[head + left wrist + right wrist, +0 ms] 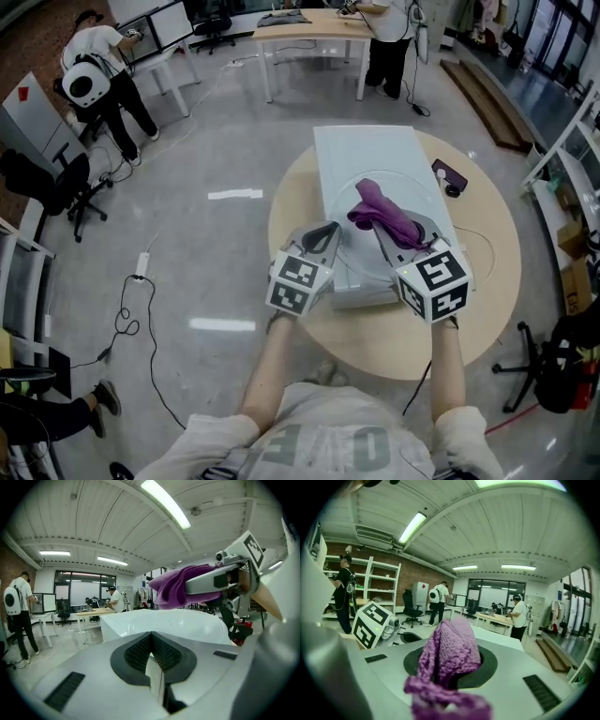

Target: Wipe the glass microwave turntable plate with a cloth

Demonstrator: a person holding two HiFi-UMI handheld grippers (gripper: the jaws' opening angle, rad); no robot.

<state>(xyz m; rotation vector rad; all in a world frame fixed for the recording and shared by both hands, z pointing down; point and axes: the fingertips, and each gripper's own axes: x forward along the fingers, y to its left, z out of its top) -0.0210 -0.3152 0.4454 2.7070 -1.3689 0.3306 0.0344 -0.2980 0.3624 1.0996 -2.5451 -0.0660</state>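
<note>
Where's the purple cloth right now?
The knitted purple cloth is pinched in the right gripper's fingers, right of centre in the head view, over the round glass plate on the white microwave.

White box (367,159) on round table (487,281)

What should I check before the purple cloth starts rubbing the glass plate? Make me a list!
1. Cloth held tight: ok. The right gripper has its jaws shut on the purple cloth.
2. Cloth touching the glass: not ok. In the left gripper view it hangs just above the glass plate.
3. Plate lying flat: ok. It rests level on top of the white microwave.
4. Plate held steady: cannot tell. The left gripper has its jaws shut at the plate's near rim, but a grip on the glass is not clear.
</note>
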